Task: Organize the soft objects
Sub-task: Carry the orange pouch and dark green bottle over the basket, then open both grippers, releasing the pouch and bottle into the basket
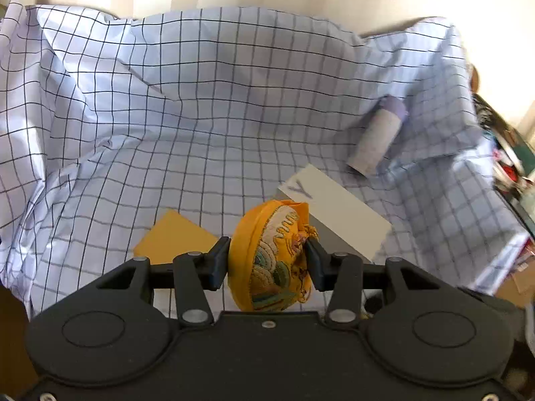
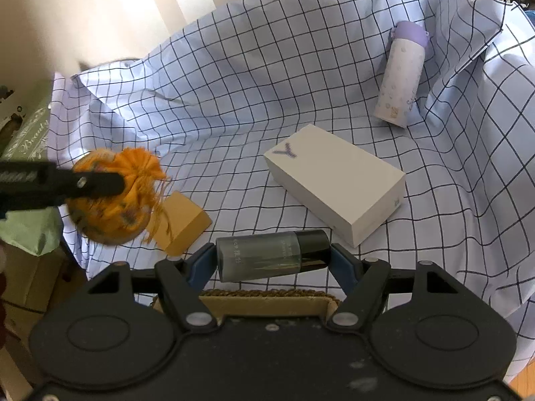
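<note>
left gripper (image 1: 267, 260) pinching orange pouch (image 1: 272, 257), seemingly lifted

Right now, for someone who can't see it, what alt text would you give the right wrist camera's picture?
A handheld right gripper clamps a grey bottle with a black cap sideways above a checked cloth. At left, the left gripper holds an orange fabric pouch in the air; a white box, a tan block and a lilac-capped flask lie on the cloth.
</note>
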A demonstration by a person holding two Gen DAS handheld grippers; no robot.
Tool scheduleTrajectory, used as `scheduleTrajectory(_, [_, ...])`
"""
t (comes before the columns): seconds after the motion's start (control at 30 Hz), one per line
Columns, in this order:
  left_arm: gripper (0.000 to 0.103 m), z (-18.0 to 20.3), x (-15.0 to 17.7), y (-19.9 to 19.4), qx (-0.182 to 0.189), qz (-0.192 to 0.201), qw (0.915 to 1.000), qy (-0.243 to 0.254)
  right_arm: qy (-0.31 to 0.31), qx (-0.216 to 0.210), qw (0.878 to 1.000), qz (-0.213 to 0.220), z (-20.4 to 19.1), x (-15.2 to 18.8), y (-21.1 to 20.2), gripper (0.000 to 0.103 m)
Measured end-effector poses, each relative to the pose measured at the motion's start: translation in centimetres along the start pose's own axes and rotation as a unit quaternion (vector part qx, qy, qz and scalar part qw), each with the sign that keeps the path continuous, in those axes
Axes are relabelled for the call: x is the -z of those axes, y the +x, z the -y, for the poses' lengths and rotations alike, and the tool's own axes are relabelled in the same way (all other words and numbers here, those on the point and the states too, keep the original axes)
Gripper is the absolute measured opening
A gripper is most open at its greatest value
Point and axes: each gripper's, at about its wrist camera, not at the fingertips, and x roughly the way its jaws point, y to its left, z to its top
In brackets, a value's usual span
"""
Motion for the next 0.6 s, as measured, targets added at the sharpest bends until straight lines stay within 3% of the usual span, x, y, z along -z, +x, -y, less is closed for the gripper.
scheduleTrajectory(0.3, [0.047, 0.3, 4.8, -0.7, 0.002, -0.05, 0.9987, 0.003, -0.004, -0.009, 1.0, 0.005, -0.3, 1.1, -1.5, 0.072])
scheduleTrajectory(0.6, [0.047, -0.7, 9.6, 1.3, 0.007, -0.12, 0.9913, -0.053, -0.002, -0.007, 1.0, -0.014, -0.1, 2.1, -1.3, 0.072])
